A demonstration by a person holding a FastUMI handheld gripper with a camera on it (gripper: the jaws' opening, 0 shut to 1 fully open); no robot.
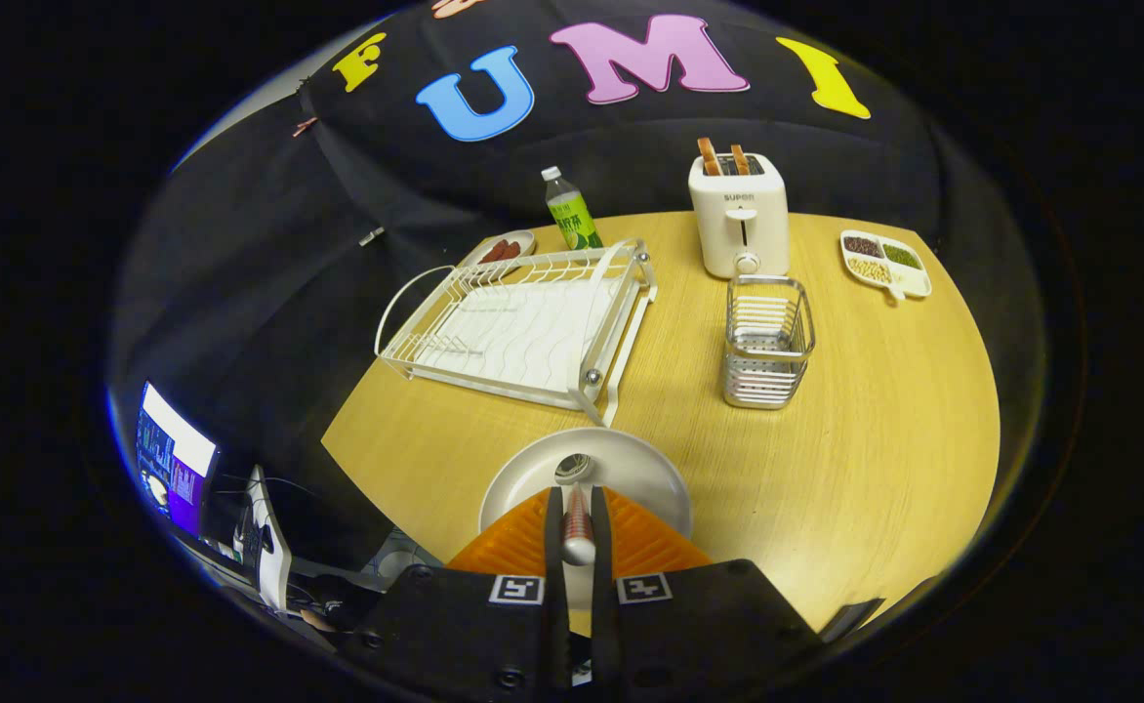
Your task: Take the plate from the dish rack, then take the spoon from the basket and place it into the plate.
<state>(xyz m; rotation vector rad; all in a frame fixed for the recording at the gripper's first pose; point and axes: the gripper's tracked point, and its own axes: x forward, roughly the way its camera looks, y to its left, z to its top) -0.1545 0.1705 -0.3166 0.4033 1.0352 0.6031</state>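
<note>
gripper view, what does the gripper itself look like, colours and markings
The gripper has two orange fingers with a ribbed, grid-textured surface, each widening toward the base and edged in black along the inner side. They mount on a black body fixed with small screws. Two square black-and-white tag markers sit on the body, one behind each finger.
</note>
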